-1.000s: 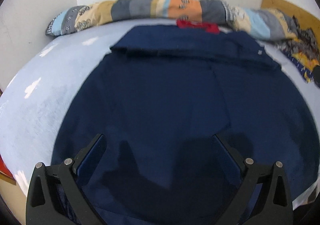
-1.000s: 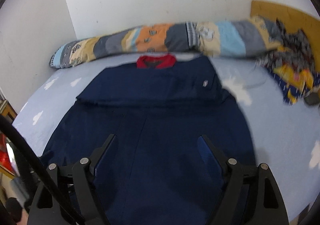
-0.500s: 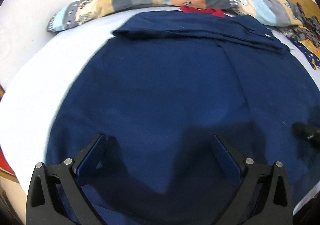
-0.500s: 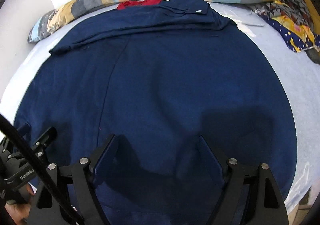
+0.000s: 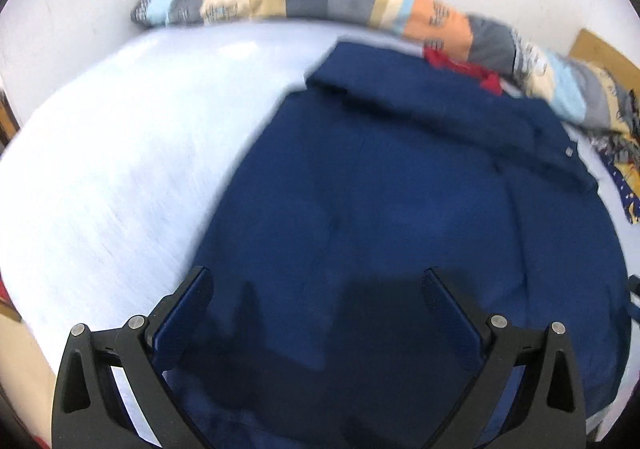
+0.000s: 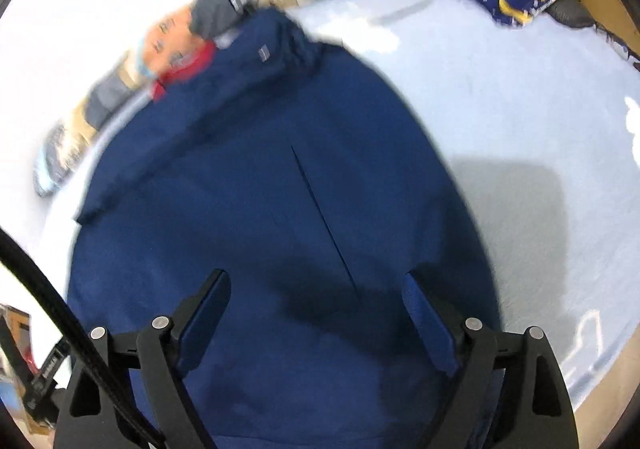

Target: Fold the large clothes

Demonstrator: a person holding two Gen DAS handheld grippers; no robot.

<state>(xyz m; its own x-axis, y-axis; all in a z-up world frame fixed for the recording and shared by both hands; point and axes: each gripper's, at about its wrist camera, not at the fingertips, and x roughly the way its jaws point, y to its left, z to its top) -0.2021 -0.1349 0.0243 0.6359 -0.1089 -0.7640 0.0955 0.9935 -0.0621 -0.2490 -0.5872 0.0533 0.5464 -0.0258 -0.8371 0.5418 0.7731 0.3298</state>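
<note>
Both views swung outward over the navy garment [image 5: 400,209]; right gripper [image 6: 316,289] just widened, left gripper [image 5: 318,281] wide, both empty.

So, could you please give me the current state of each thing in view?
navy garment: spread flat on the bed, top part folded over
left hand-held gripper: open, over the garment, holding nothing
right hand-held gripper: open, jaws just opening further, nothing between them
patchwork bolster: lying along the wall
</note>
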